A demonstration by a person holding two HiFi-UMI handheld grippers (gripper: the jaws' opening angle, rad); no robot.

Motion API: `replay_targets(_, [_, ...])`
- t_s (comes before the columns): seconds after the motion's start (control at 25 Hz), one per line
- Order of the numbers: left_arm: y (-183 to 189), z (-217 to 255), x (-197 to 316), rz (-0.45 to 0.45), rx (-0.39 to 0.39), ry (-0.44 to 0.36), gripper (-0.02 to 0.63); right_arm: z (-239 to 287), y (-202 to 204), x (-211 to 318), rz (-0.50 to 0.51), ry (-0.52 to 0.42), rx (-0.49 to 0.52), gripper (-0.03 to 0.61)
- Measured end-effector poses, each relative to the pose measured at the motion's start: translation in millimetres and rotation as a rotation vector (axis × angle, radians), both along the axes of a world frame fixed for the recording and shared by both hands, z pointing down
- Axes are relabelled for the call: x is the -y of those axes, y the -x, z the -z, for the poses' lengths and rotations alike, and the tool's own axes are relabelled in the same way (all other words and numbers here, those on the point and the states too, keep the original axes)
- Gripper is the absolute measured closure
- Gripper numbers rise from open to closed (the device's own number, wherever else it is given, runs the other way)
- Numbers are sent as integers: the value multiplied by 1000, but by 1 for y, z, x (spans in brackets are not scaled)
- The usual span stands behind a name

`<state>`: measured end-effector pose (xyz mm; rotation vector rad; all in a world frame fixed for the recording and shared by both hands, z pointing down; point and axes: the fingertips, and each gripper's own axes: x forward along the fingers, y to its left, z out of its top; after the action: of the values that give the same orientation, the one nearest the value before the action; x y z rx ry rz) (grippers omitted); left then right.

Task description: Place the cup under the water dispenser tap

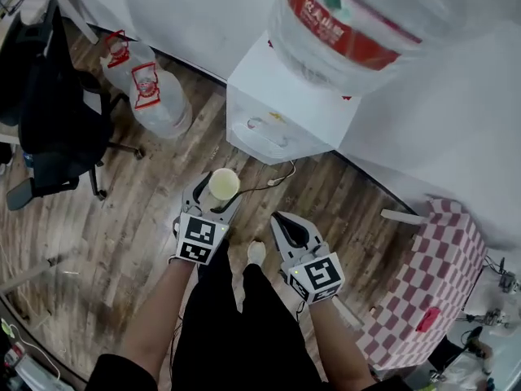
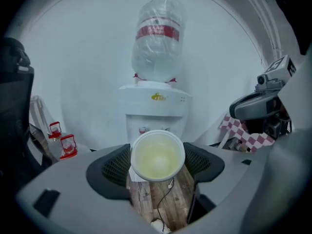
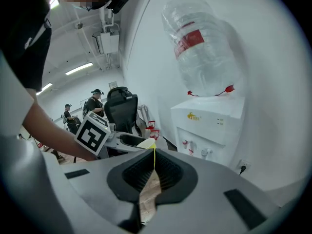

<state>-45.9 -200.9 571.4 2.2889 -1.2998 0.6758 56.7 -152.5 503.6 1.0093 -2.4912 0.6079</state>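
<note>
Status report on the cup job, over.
Left gripper shut on white cup. Right gripper shut, empty. Cup not yet under water dispenser taps. Path clear.

The pale yellowish cup (image 1: 223, 183), empty and upright, is clamped between the left tongs (image 2: 157, 165). It hangs above the wood floor (image 1: 122, 218), apart from the white water dispenser (image 1: 281, 108) and its front taps (image 3: 185, 143).

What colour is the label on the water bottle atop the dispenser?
The label is red with white print; the head view shows it best.
</note>
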Motion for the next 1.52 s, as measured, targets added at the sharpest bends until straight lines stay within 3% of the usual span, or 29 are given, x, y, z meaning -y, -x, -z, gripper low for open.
replay_targets(0.32, [-13,-88,60,-82,19,23,262,-61,4,40,-69,32,-38,555])
replay_targets(0.72, [-29,-186,121,-131,79,15,262,-122,7,57,-70,82,-77,555])
replay_targets(1.16, [-50,-228,162,-209,174,-32,261,-148,3,78,-111,101,-80,555])
replay_targets(1.52, [-60,-245,166,-229,190,-38,261,-158,-3,77,-136,111,-86,555])
